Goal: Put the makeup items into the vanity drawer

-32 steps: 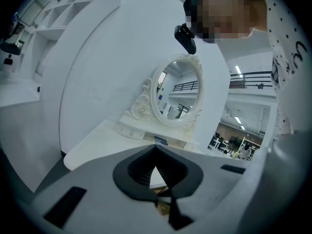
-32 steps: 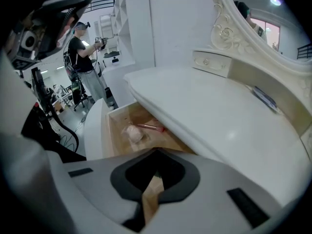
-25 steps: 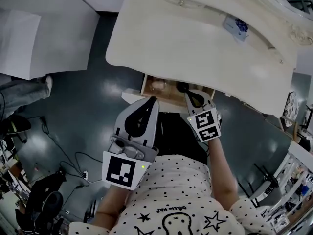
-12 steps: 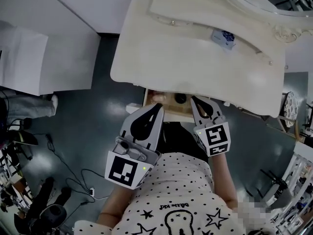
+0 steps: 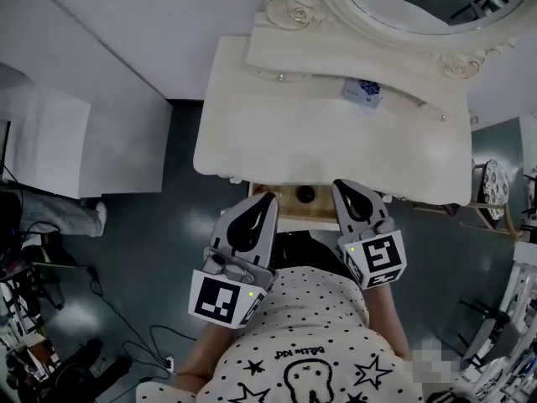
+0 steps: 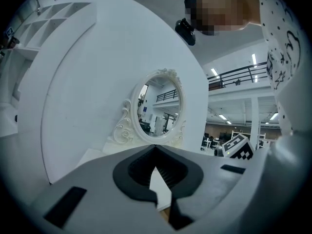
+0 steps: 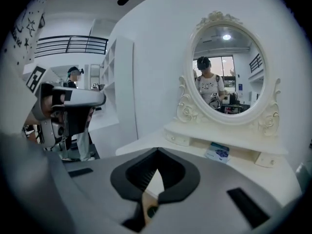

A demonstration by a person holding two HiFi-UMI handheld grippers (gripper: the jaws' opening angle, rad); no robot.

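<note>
a: since a second ago the drawer has slid further under the table, so less of it shows.
b: jaws?
a: left gripper and right gripper both pressed together, empty, tips by the drawer.
b: makeup?
a: dark round item in the drawer. beyond it, small box below the mirror.

My head camera looked steeply down from well above the vanity table. The cameras on the left gripper and right gripper sat close behind their jaws, facing forward at the mirror. All three views shared table and mirror.
</note>
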